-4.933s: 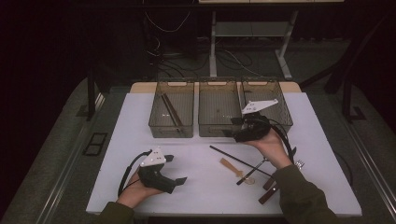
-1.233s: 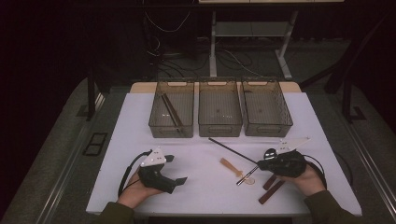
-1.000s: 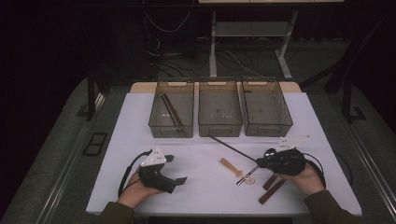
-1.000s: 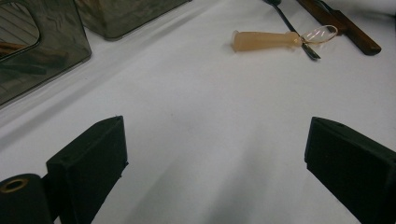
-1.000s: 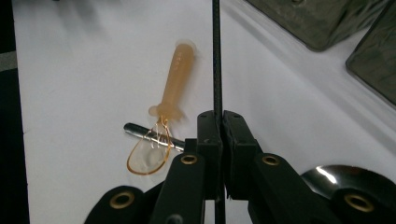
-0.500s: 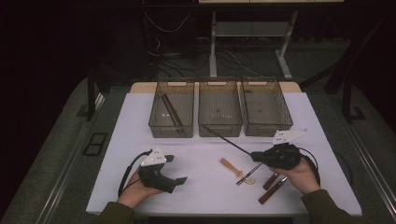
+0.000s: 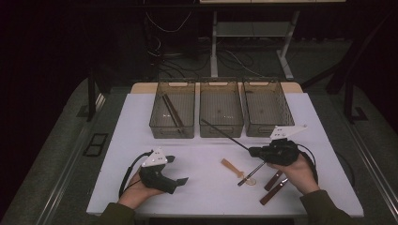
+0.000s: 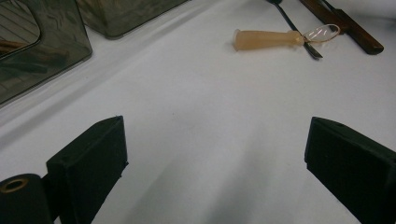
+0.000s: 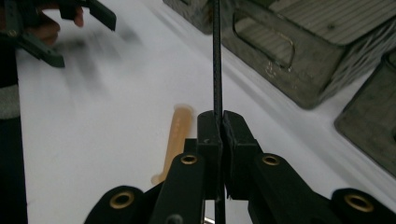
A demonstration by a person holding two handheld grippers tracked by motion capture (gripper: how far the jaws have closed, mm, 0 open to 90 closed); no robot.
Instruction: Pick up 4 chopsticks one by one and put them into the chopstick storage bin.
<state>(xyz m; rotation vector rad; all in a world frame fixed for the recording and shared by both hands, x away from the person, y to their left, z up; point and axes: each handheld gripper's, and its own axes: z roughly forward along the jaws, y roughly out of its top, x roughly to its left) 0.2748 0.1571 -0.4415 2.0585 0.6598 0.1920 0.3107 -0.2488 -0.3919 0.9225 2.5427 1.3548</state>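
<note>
In the high view my right gripper [image 7: 251,151] is shut on one end of a thin black stick [image 7: 225,136], held above the white table [image 7: 206,187]. The stick slants up-left, its far tip near the front wall of the middle bin [image 7: 221,126]. The right gripper view has the stick [image 9: 217,56] pinched between the pads of that gripper [image 9: 222,126]. My left gripper [image 7: 177,169] rests on the table at the front left, open; its view has only bare table between its jaws [image 8: 215,158].
Three smoky clear bins stand in a row at the back; the left bin [image 7: 162,123] holds brown sticks. On the table lie a tan-handled spoon [image 7: 233,167], a dark utensil [image 7: 253,172] and two brown sticks [image 7: 274,185] by the right hand.
The right gripper has lifted the black stick off the table and risen slightly, so its far tip now reaches the middle bin's front. The left gripper has stayed put.
</note>
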